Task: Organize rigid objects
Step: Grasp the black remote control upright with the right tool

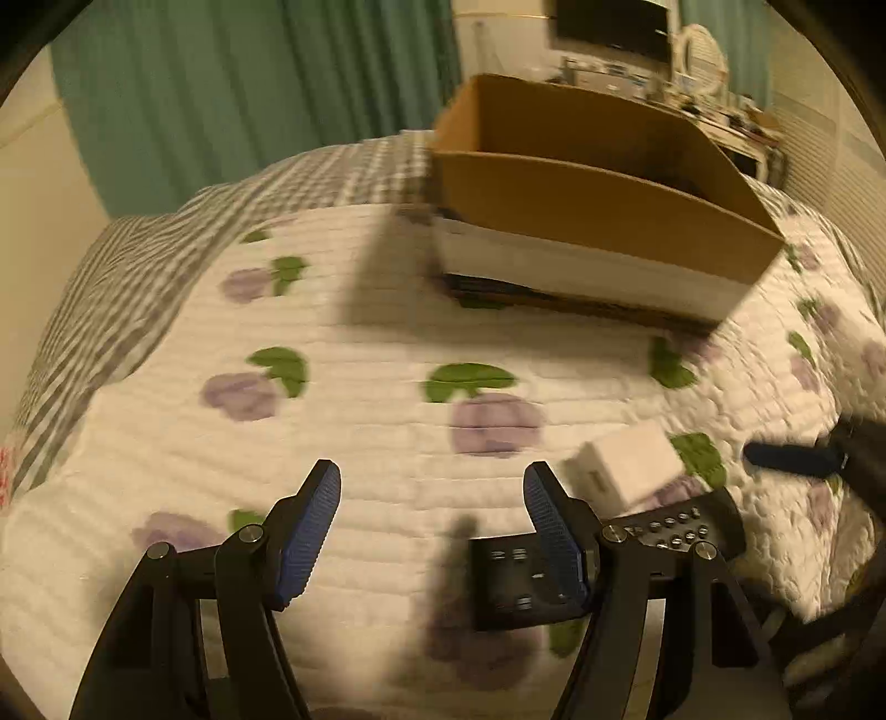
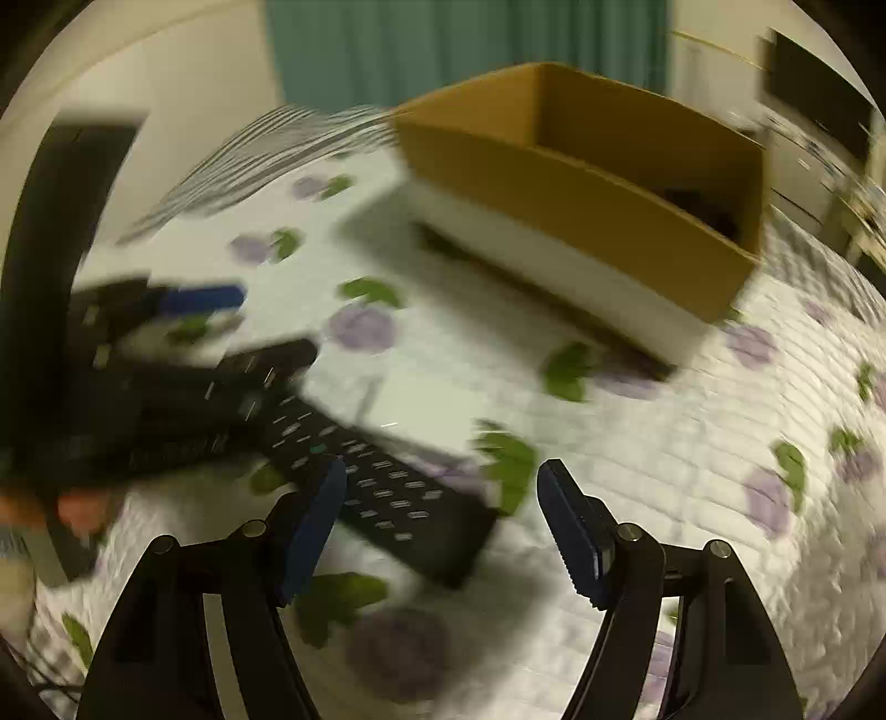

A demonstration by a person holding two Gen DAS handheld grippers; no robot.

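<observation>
An open cardboard box point(image 1: 603, 199) stands on the flowered quilt point(image 1: 360, 332); it also shows in the right wrist view point(image 2: 587, 183), with something dark inside. My left gripper point(image 1: 432, 498) is open and empty above the quilt. A black remote point(image 1: 531, 576) lies just behind its right finger, beside a small white box point(image 1: 631, 459). My right gripper point(image 2: 443, 498) is open and empty. A long black remote point(image 2: 382, 487) lies by its left finger. The left gripper point(image 2: 138, 310) shows blurred at left.
The right gripper's blue fingertip point(image 1: 792, 457) enters at the right edge. Green curtains point(image 1: 249, 94) hang behind the bed. A grey checked blanket point(image 1: 138, 266) lies at the far left. A shelf with a dark screen point(image 1: 614, 25) stands behind the box.
</observation>
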